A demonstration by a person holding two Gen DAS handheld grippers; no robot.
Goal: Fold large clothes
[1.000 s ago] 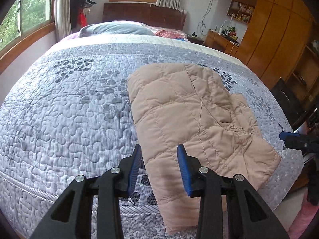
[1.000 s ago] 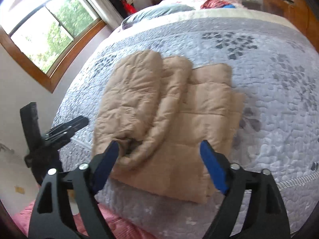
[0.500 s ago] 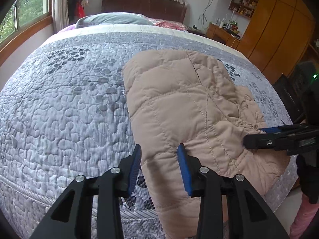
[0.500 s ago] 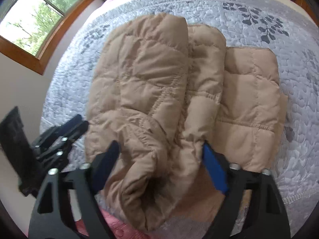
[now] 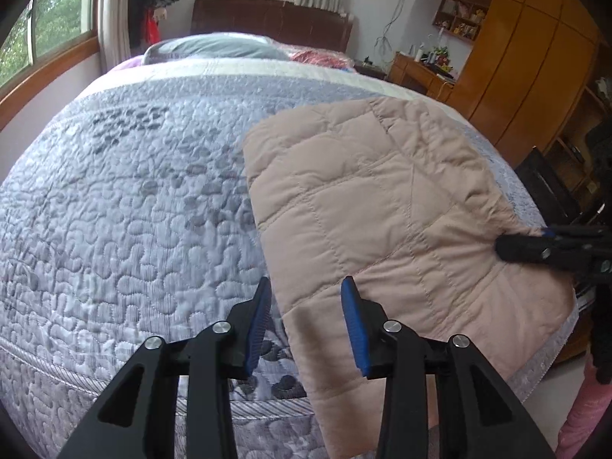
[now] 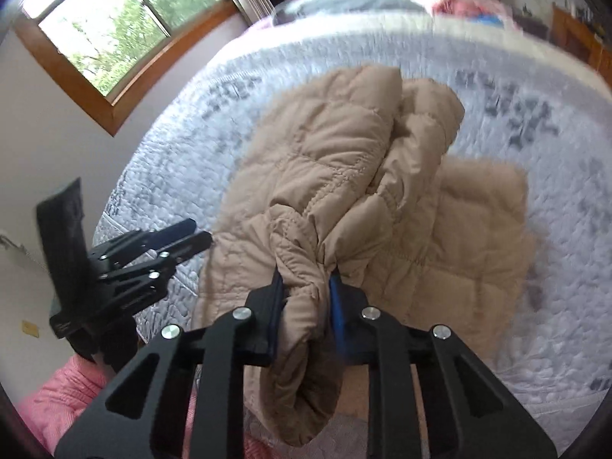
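Observation:
A tan quilted puffer jacket (image 5: 375,206) lies partly folded on the grey quilted bed (image 5: 126,210), near its foot edge. My left gripper (image 5: 306,321) is open and empty, its jaws straddling the jacket's near left edge just above it. My right gripper (image 6: 304,298) is shut on a bunched fold of the jacket (image 6: 344,199) at its near edge. It also shows in the left wrist view (image 5: 550,246) at the jacket's right side. The left gripper shows in the right wrist view (image 6: 168,244), left of the jacket.
Pillows (image 5: 214,48) and a dark headboard (image 5: 271,19) are at the far end of the bed. Wooden wardrobes and a desk (image 5: 508,61) stand to the right. A window (image 6: 114,19) is on the left wall. Pink-clad legs (image 6: 61,401) are below the bed edge.
My right gripper moved in onto the jacket's near edge and closed on a bunched fold. My left gripper moved closer to the jacket's left edge and stayed open.

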